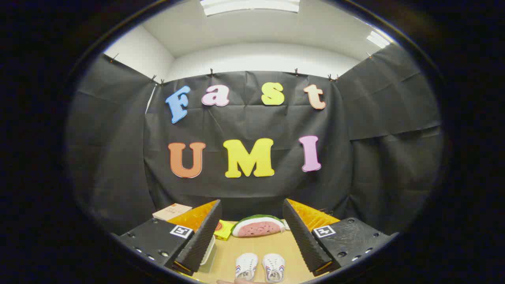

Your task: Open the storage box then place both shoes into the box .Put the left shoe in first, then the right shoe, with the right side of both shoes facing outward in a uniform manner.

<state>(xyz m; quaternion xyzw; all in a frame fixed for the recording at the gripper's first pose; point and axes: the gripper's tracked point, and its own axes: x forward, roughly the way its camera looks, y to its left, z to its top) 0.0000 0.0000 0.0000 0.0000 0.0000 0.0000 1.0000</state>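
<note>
Two small white shoes with coloured stripes lie side by side on the wooden table, between my fingers and low down, toes pointing toward me. My gripper stands open, held well above the table, with nothing between its fingers. Part of a pale box edge peeks out beside the left finger; I cannot tell whether it is the storage box. A fingertip of a person's hand touches the table just below the shoes.
A toy watermelon slice lies beyond the shoes near the back wall. A yellow packet sits left of it, and a tan box rests at the far left behind the left finger.
</note>
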